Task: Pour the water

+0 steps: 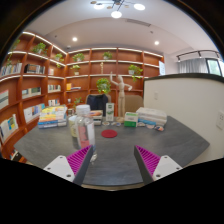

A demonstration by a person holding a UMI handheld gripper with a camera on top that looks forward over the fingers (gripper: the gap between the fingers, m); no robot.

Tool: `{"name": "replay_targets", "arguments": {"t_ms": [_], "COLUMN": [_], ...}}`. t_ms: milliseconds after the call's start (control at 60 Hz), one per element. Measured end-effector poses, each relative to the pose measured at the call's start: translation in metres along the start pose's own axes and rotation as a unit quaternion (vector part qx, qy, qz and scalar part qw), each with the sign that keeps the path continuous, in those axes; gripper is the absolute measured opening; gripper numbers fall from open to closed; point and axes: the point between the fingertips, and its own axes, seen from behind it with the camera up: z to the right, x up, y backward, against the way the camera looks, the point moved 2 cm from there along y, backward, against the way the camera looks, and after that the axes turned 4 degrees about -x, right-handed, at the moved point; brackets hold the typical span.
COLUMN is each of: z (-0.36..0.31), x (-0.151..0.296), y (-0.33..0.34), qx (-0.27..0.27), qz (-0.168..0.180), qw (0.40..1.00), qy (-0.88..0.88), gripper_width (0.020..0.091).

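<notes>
Writing cannot be read on any box or bottle. Gripper [113, 160] fingers stand apart at the bottom of the frame, holding nothing. Beyond them, centre-left on the grey table [120, 150], stands a clear bottle [83, 130], with a red lid [109, 133] to its right. Wooden shelves [40, 75] with plants line the room's back wall.

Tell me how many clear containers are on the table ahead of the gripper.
2. One clear jar stands just ahead of the left finger. A taller clear container stands beyond it, behind the red lid. The boxes could hide others. The gripper is open and holds nothing.
</notes>
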Motion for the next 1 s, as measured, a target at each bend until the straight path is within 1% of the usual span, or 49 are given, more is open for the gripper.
{"name": "replay_targets", "arguments": {"t_ms": [33, 117, 150, 200, 250, 333, 433, 467, 567, 617, 650, 667, 700, 783, 817, 833, 850, 867, 883, 1000], "z": [-0.021, -0.064, -0.077, -0.092, -0.102, -0.106, -0.107, -0.108, -0.104, -0.101, -0.099, -0.099, -0.1, -0.1, -0.101, -0.101, -0.101, -0.1, -0.1, -0.1], "x": [-0.009, -0.024, -0.026, -0.023, -0.016, 0.001, 0.009, 0.012, 0.015, 0.017, 0.019, 0.02, 0.019, 0.018, 0.019, 0.019, 0.02, 0.02, 0.021, 0.021], "y": [0.005, -0.005, -0.012, -0.024, -0.036, -0.056, -0.082, -0.089, -0.103, -0.107, -0.108, -0.109, -0.11, -0.111, -0.112, -0.111, -0.112, -0.112, -0.114, -0.112], "qx": [0.023, 0.072, 0.083, 0.091, 0.091, 0.071, 0.047, 0.045, 0.03, 0.021, 0.016, 0.015, 0.015, 0.012, 0.013, 0.013, 0.012, 0.01, 0.007, 0.003], "qz": [-0.002, 0.004, 0.003, 0.012, 0.028, 0.057, 0.067, 0.07, 0.067, 0.07, 0.074, 0.076, 0.075, 0.076, 0.079, 0.08, 0.083, 0.085, 0.086, 0.088], "qw": [1.0, 0.997, 0.996, 0.995, 0.995, 0.996, 0.997, 0.997, 0.997, 0.997, 0.997, 0.997, 0.997, 0.997, 0.997, 0.997, 0.996, 0.996, 0.996, 0.996], "qy": [-0.008, -0.022, -0.027, -0.031, -0.029, -0.019, -0.003, -0.002, -0.007, -0.01, -0.01, -0.01, -0.007, -0.003, 0.001, 0.002, 0.004, 0.003, 0.002, 0.003], "gripper_width": [0.0882, 0.089, 0.0892, 0.0894, 0.0893, 0.0893, 0.088, 0.0851, 0.0725, 0.0625, 0.0538, 0.0514, 0.0514, 0.0458, 0.0424, 0.0425, 0.0381, 0.038, 0.0343, 0.034]}}
